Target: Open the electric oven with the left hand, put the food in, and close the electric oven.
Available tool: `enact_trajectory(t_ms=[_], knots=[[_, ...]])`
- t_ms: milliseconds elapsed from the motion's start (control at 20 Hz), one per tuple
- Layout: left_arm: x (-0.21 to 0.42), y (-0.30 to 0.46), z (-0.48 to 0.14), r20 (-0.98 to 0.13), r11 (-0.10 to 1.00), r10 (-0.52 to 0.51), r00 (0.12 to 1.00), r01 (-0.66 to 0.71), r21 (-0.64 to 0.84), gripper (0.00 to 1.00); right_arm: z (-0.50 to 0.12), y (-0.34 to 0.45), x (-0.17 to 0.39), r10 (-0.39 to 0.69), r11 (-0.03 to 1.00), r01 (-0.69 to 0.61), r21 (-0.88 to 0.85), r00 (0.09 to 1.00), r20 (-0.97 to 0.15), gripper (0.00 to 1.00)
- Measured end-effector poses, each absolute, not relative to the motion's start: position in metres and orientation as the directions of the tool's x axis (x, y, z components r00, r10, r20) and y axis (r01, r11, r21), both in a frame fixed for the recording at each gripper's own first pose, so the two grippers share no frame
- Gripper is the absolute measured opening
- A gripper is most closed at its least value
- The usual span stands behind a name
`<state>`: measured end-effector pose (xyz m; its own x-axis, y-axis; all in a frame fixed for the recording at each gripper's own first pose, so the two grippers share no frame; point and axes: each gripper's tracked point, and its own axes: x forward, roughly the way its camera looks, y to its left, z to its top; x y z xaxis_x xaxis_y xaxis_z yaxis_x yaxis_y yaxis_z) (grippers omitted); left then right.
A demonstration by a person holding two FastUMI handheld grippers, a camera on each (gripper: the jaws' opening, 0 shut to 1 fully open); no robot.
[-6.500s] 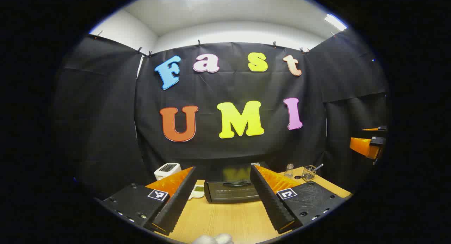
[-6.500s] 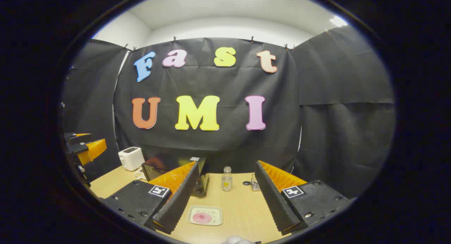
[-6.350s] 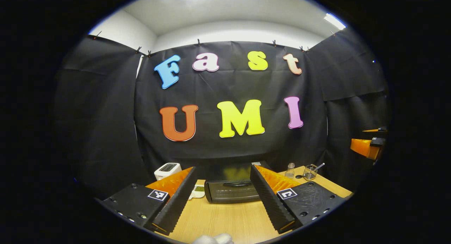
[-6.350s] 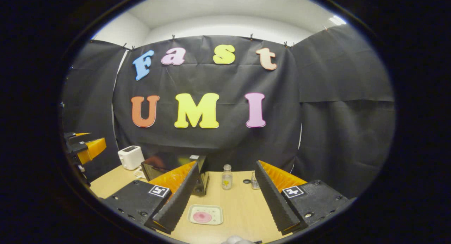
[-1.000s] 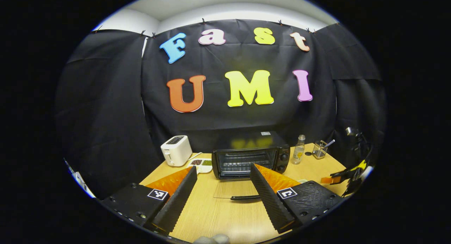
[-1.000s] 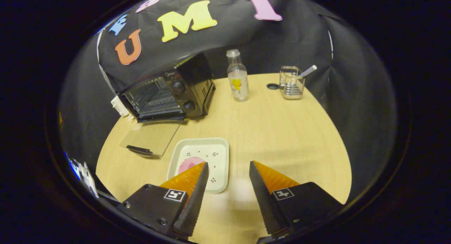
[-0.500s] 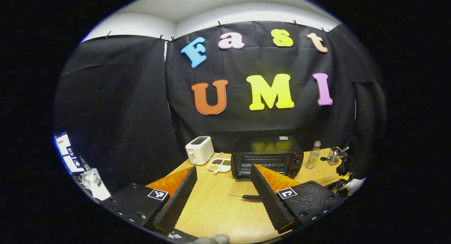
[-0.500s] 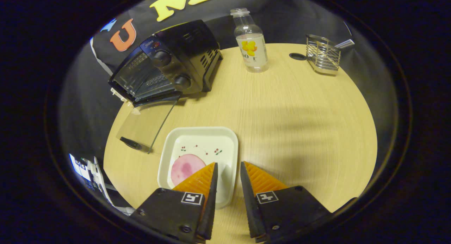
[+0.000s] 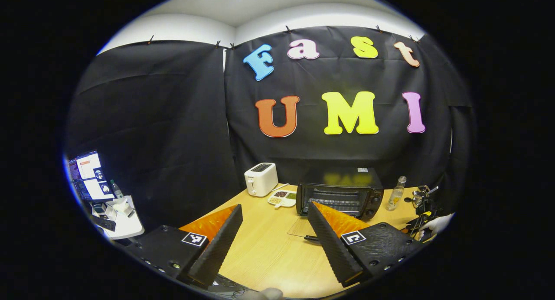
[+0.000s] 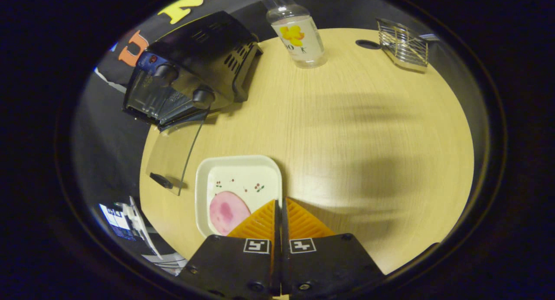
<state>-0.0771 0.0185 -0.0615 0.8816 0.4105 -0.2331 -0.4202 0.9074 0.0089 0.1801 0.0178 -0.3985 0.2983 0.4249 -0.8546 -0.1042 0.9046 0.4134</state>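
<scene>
In the left gripper view, the left claw (image 9: 274, 230) hangs wide open and empty above the tabletop (image 9: 264, 256); the electric oven (image 9: 340, 194) stands ahead, door down.

In the right gripper view, the right claw (image 10: 279, 213) is pinched onto the near rim of the plate (image 10: 238, 178) holding the food (image 10: 227, 211); the oven's mouth lies ahead to the left, so this hand is nearer.

Right gripper (image 10: 279, 204) jaws pinched on white tray (image 10: 204, 191) rim, pink slice (image 10: 227, 212) inside, oven (image 10: 190, 70) door down
</scene>
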Motion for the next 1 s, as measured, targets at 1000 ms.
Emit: enact_trajectory(t_ms=[1000], knots=[[-0.032,0.016,-0.063,-0.215,0.990,0.140,0.967,-0.141,0.011,0.96,-0.304,0.021,0.155,0.492,0.536,0.294,0.791,0.652,-0.576,0.04]])
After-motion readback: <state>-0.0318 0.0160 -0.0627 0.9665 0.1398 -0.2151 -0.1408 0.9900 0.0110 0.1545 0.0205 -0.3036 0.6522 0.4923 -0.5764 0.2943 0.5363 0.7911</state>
